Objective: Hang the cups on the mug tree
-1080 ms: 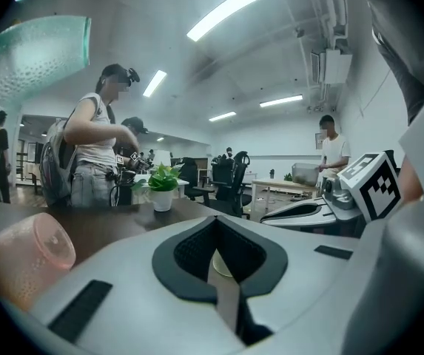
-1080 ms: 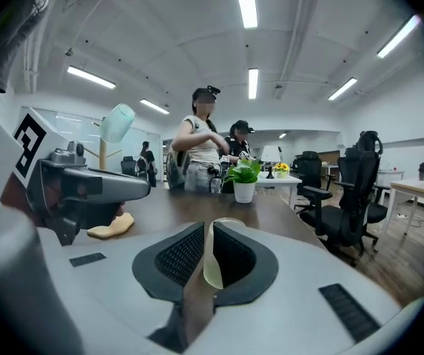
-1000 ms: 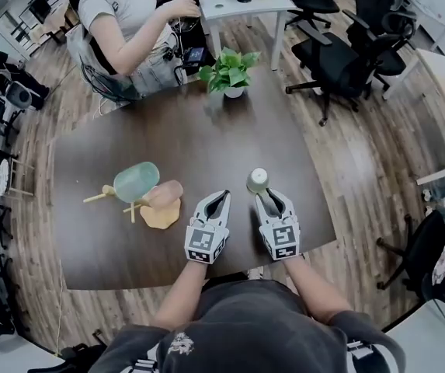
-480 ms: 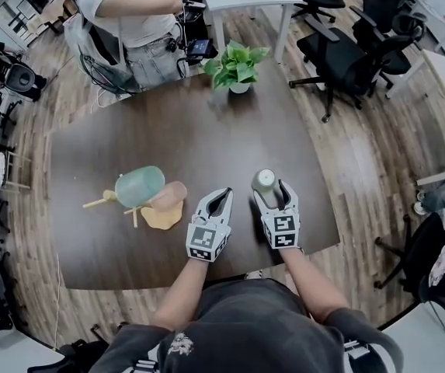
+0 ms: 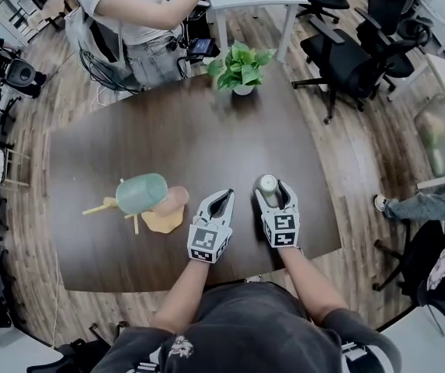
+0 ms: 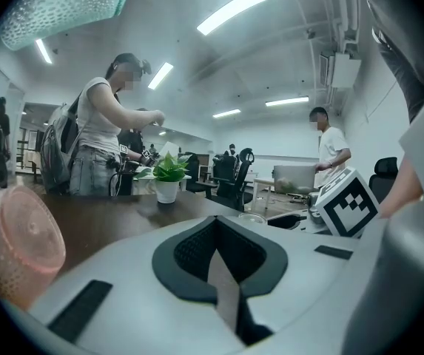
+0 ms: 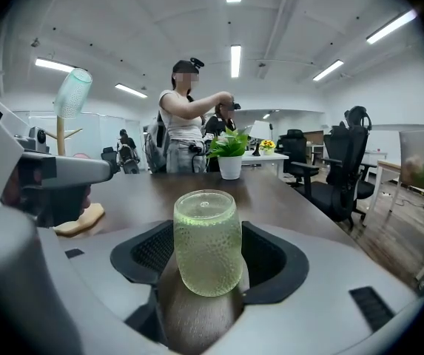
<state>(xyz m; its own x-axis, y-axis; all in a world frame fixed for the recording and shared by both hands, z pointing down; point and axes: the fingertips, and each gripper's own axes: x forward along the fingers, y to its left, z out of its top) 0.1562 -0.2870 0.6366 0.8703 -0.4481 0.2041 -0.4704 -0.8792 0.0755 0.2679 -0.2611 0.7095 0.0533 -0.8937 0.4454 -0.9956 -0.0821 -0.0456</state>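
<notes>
Cup: pale green dimpled glass cup point(image 7: 206, 242), translucent, standing on the dark counter point(image 5: 168, 138).
My right gripper point(image 5: 270, 190): jaws just opened, flanking the cup.
My left gripper point(image 5: 220, 200): pressed together, empty.

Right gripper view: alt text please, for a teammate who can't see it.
An upside-down pale green cup stands on the dark table between the right tool's jaws, which have just been closing. Behind: a potted plant and a person.

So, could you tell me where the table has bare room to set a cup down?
Bare: the stretch between the mug tree and the plant, and the table beyond the yellowish cup. Crowded: around the tree's base and pink cup.
</notes>
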